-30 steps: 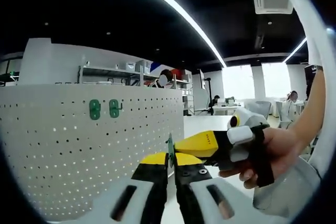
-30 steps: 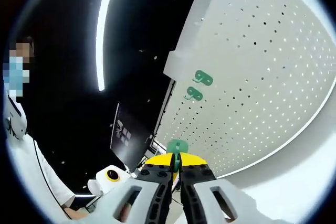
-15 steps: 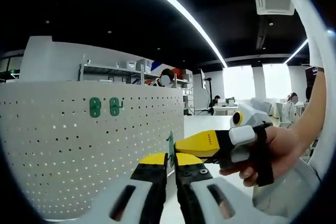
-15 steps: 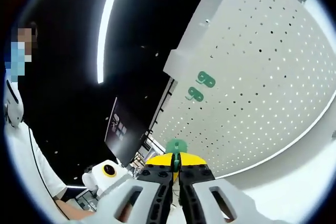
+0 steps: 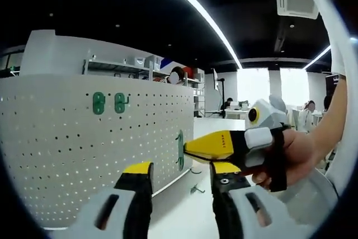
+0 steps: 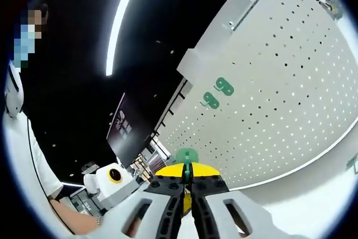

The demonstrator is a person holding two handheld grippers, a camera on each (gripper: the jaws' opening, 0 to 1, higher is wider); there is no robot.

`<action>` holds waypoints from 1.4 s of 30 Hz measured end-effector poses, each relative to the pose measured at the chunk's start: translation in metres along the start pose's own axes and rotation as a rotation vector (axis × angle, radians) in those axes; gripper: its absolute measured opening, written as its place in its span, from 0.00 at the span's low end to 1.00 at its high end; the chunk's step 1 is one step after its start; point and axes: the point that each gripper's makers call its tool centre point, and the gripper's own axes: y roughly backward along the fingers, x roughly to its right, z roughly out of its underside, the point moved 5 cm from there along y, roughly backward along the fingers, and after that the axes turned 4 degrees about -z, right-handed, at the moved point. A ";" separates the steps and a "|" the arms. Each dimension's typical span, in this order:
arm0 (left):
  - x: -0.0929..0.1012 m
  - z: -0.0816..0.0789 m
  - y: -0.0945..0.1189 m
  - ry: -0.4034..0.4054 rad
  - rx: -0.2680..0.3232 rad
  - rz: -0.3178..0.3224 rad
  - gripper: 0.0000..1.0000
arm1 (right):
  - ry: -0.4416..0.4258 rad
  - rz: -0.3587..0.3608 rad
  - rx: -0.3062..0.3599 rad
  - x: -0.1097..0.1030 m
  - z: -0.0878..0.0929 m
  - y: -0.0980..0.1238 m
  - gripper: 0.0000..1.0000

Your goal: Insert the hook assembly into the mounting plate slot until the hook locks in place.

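The white pegboard mounting plate (image 5: 67,155) stands upright, with two green hooks (image 5: 109,103) mounted high on it. My left gripper (image 5: 182,170) is open, its yellow-tipped jaws spread with nothing between them. My right gripper (image 5: 188,148) reaches in from the right, shut on a green hook piece (image 5: 179,150) held just off the plate's near edge. In the right gripper view the green hook piece (image 6: 186,155) sticks up from my shut right gripper (image 6: 187,173), in front of the mounting plate (image 6: 279,116) and its two mounted hooks (image 6: 218,93).
A hand (image 5: 296,158) holds the right gripper. A small metal part (image 5: 196,188) lies on the white table by the plate's foot. A green item (image 6: 352,163) sits at the table's far right. People and desks fill the office behind.
My left gripper has opened and let go of the green hook piece. The right gripper still grips it and now holds it alone, a little higher.
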 end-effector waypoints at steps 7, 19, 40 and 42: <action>0.002 0.006 -0.004 -0.018 -0.030 -0.005 0.81 | 0.004 -0.006 -0.013 -0.001 0.002 -0.001 0.00; -0.006 0.012 -0.002 -0.003 -0.064 -0.039 0.87 | 0.233 0.040 -0.077 -0.005 -0.006 -0.003 0.00; -0.009 0.015 -0.001 -0.001 -0.079 -0.050 0.86 | 0.579 0.156 -0.165 -0.002 -0.017 -0.008 0.00; -0.009 0.016 0.000 0.001 -0.082 -0.053 0.86 | 0.590 0.165 -0.164 -0.001 -0.021 -0.009 0.00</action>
